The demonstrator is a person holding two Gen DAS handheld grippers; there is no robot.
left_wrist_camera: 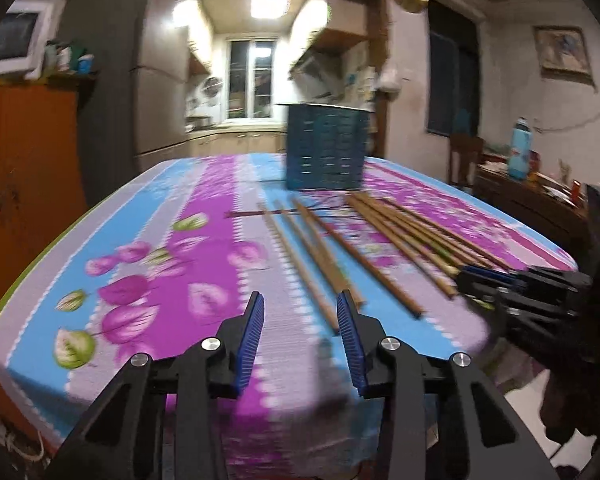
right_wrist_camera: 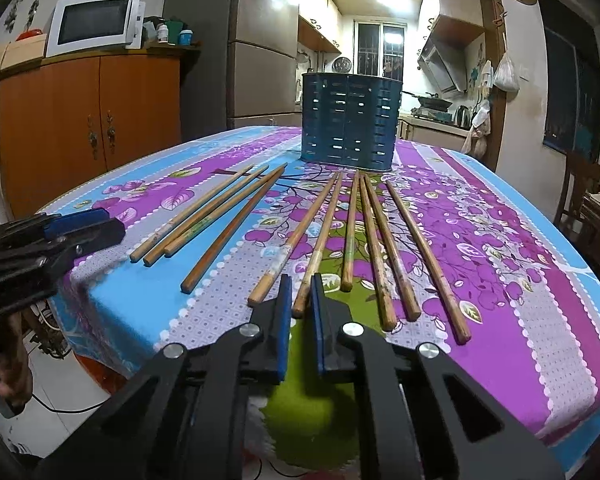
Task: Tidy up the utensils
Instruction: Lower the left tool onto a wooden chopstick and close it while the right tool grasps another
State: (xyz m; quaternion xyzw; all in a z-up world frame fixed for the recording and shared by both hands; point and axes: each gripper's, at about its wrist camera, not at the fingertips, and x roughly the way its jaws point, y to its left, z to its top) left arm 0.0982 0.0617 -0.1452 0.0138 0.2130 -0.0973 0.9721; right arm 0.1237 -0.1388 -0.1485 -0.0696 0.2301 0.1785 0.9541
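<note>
Two loose groups of wooden chopsticks lie on the flowered tablecloth (right_wrist_camera: 520,300), a left group (right_wrist_camera: 204,220) and a right group (right_wrist_camera: 396,248). Behind them stands a dark blue slotted utensil holder (right_wrist_camera: 350,124) (left_wrist_camera: 326,148). My right gripper (right_wrist_camera: 302,280) is at the table's near edge, its blue pads closed on the near end of one chopstick (right_wrist_camera: 324,236) of the right group. My left gripper (left_wrist_camera: 300,306) stands open low over the cloth, with the near end of a left-group chopstick (left_wrist_camera: 308,264) just inside its right finger, untouched. Each gripper shows in the other's view (right_wrist_camera: 108,226) (left_wrist_camera: 466,278).
An orange cabinet (right_wrist_camera: 88,120) with a microwave (right_wrist_camera: 94,22) stands to the left, a fridge behind it. A wooden chair (right_wrist_camera: 580,192) and a side table with a blue bottle (left_wrist_camera: 520,150) are on the right. A hand (right_wrist_camera: 12,360) holds the left gripper's handle.
</note>
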